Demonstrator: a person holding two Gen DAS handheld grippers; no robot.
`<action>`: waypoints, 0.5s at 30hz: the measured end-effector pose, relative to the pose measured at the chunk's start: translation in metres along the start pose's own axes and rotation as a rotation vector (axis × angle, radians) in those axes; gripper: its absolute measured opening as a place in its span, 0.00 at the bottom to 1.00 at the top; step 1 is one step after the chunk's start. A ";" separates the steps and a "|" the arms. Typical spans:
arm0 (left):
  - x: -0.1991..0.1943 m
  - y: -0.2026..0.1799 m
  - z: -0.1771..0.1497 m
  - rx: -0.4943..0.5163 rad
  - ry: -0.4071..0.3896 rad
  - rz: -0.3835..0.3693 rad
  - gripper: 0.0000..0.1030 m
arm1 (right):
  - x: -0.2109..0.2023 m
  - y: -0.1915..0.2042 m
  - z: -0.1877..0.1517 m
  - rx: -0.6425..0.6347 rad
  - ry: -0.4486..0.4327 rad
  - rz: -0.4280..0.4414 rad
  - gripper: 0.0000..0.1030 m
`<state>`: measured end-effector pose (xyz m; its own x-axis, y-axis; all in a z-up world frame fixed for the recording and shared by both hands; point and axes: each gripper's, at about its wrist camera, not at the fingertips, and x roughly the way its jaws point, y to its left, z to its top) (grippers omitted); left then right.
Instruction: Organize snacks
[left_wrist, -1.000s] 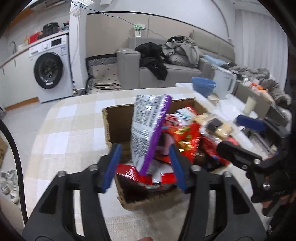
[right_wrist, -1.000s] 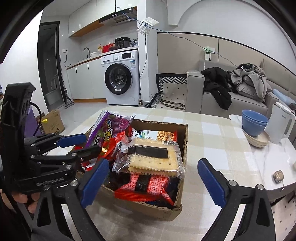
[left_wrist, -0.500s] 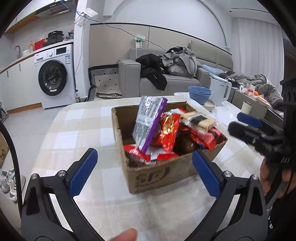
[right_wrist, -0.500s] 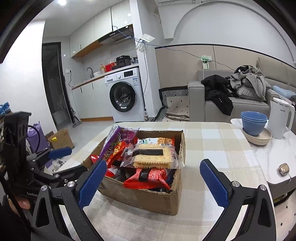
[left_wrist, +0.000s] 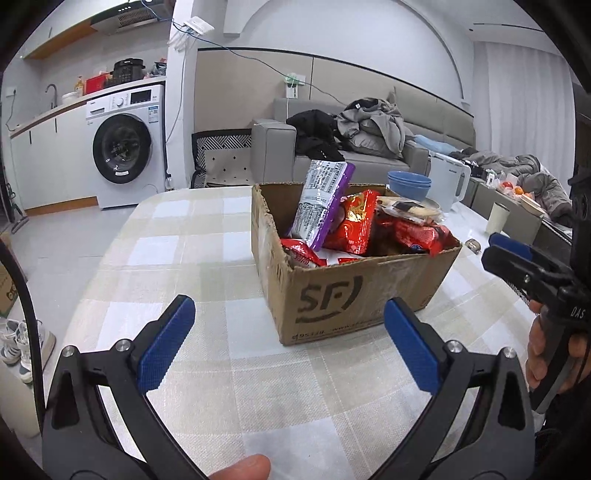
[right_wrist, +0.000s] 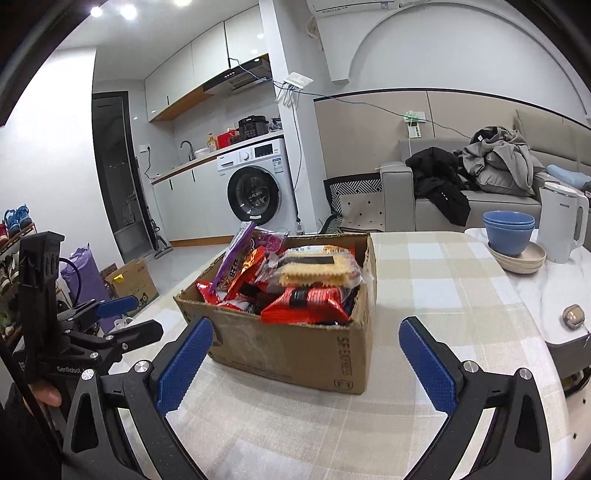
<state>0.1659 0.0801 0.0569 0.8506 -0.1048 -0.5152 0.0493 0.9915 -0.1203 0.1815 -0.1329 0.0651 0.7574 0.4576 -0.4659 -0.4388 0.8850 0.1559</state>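
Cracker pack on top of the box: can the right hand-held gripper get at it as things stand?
Probably yes: the cracker pack lies uppermost in the open cardboard box, and the right hand-held gripper is open with nothing between.

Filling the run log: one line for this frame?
left gripper: open, empty | right gripper: open, empty | box: on table, full of snacks | purple bag: upright in box

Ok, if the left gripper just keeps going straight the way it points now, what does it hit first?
Most likely the cardboard box: its near wall with the printed logo sits just ahead of the open left gripper, slightly right of centre. Only bare tablecloth lies between them. Depth is hard to judge through the fisheye.
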 end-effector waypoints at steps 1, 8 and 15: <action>-0.001 0.000 -0.002 -0.005 -0.007 -0.003 0.99 | -0.001 0.001 -0.002 0.000 -0.003 0.002 1.00; -0.003 -0.010 -0.011 0.024 -0.024 0.019 0.99 | -0.011 0.006 -0.015 -0.020 -0.030 0.020 1.00; -0.003 -0.012 -0.016 0.029 -0.049 0.022 0.99 | -0.016 0.007 -0.021 -0.045 -0.048 0.018 1.00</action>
<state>0.1540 0.0675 0.0465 0.8764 -0.0799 -0.4749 0.0449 0.9954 -0.0847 0.1565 -0.1361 0.0552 0.7709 0.4778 -0.4211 -0.4730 0.8723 0.1239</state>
